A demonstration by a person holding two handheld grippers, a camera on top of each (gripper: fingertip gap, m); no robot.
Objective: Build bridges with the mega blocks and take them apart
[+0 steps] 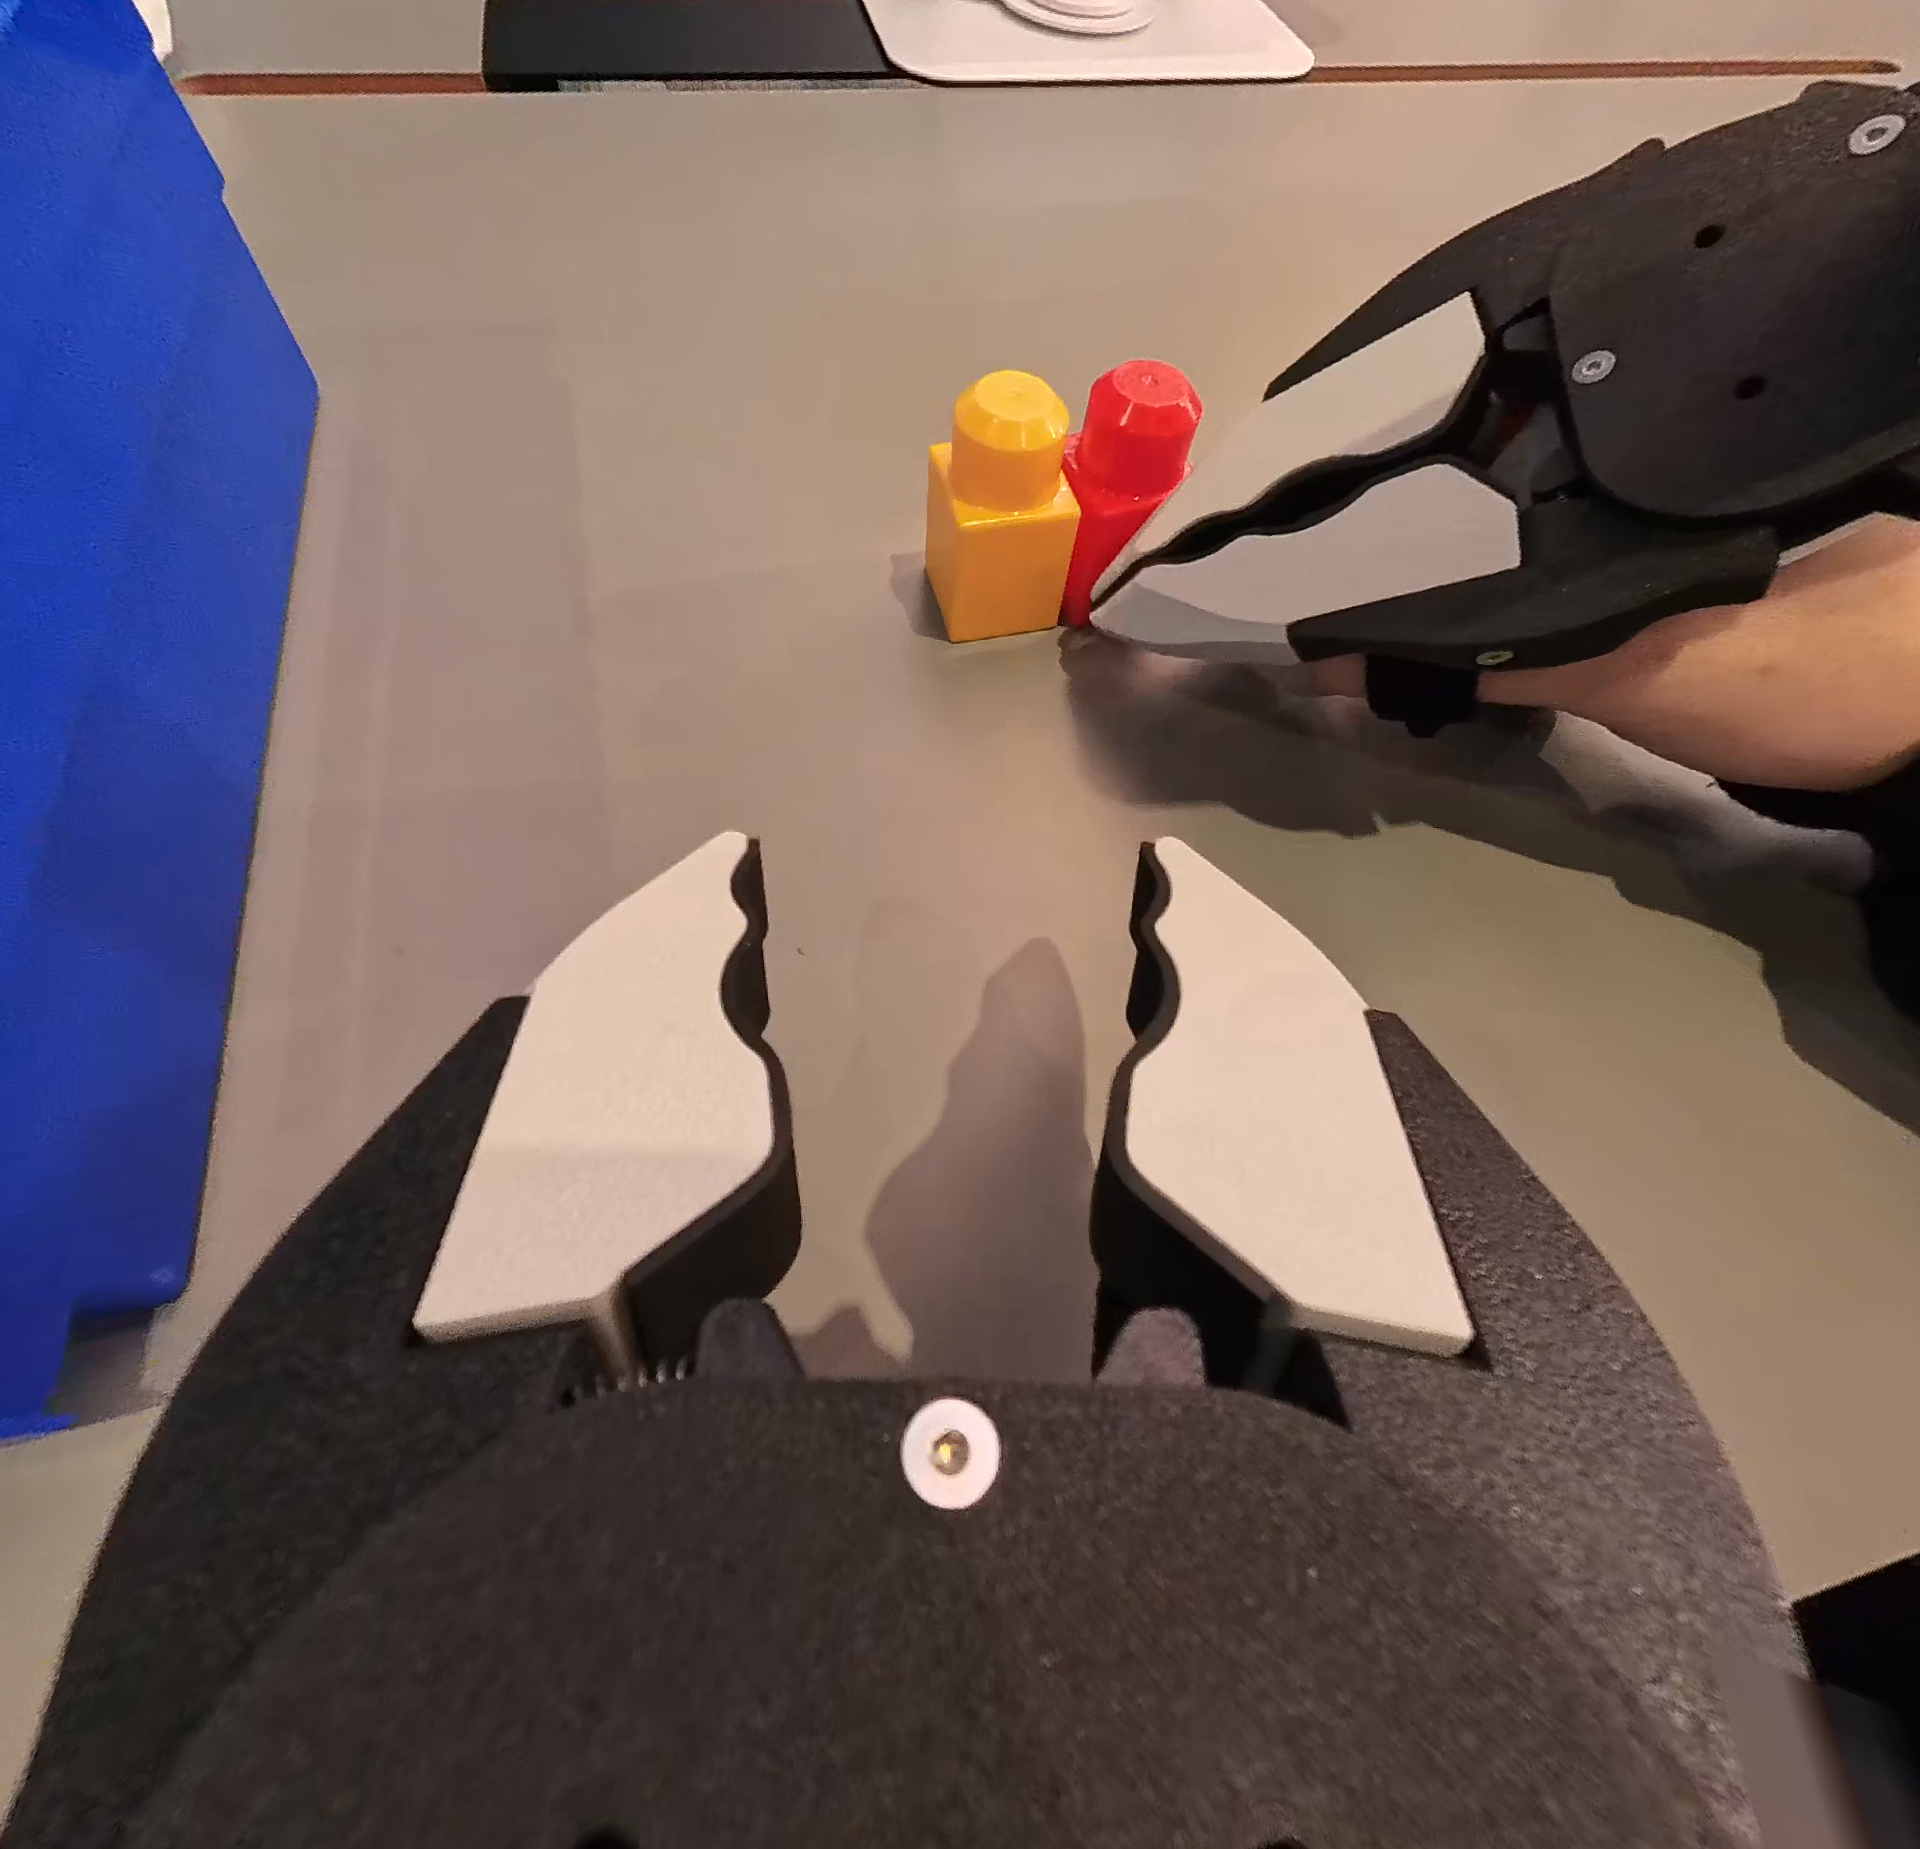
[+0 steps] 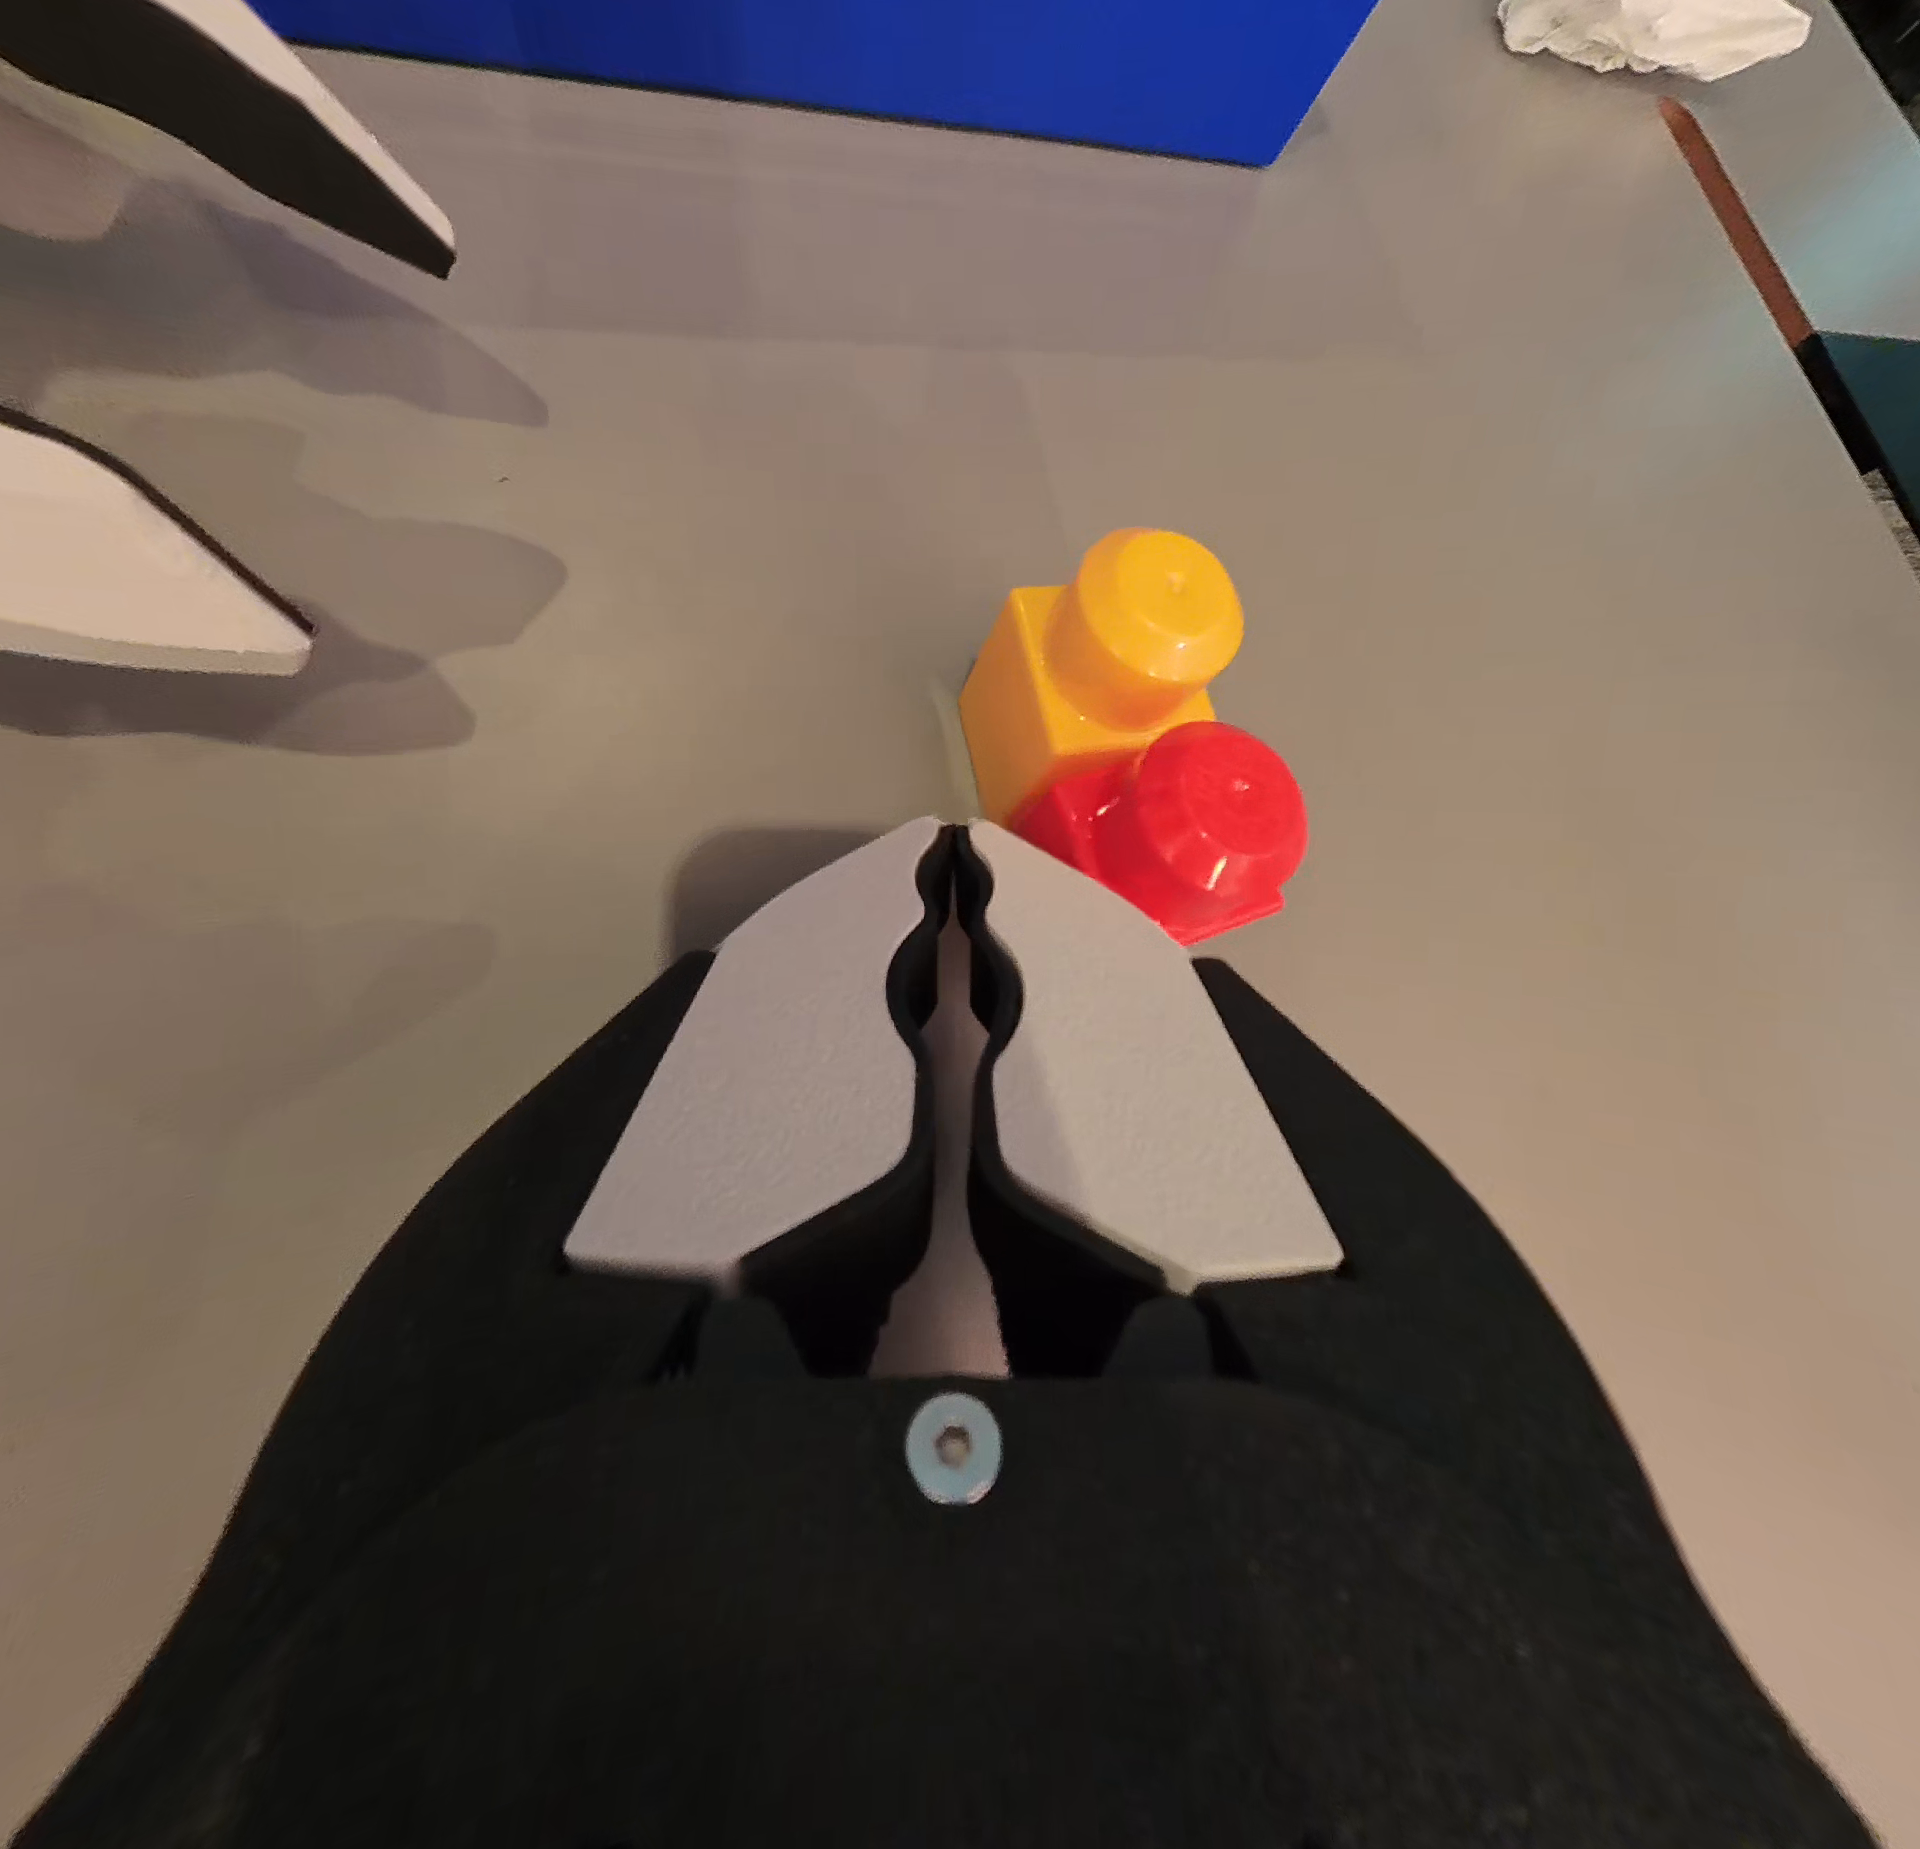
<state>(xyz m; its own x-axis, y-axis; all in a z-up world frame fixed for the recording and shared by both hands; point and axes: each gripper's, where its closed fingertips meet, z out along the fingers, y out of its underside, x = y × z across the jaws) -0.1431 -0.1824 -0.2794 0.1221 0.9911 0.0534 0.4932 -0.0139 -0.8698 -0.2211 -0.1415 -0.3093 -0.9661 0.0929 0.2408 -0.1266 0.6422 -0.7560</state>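
Observation:
A yellow block [image 1: 1000, 552] and a red block [image 1: 1127, 459], each with one stud, stand side by side and touching on the grey table [image 1: 623, 449]. The red block leans a little. My left gripper [image 1: 948, 849] is open and empty, well short of the blocks. My right gripper [image 1: 1103, 594] is shut and empty, its tips down at the table against the red block's near side. In the right wrist view the shut right gripper [image 2: 954, 831] sits just left of the red block [image 2: 1195, 833], with the yellow block [image 2: 1101, 667] behind it. The left gripper's fingers [image 2: 156, 594] show at the left edge.
A blue fabric bin [image 1: 125, 656] stands along the left side and shows at the top of the right wrist view [image 2: 831, 23]. A white tray [image 1: 1091, 23] and a black pad [image 1: 675, 33] lie at the far edge. A crumpled white tissue [image 2: 1652, 2] lies far right. Across from one pair of fingers to the other is roughly 10 centimeters.

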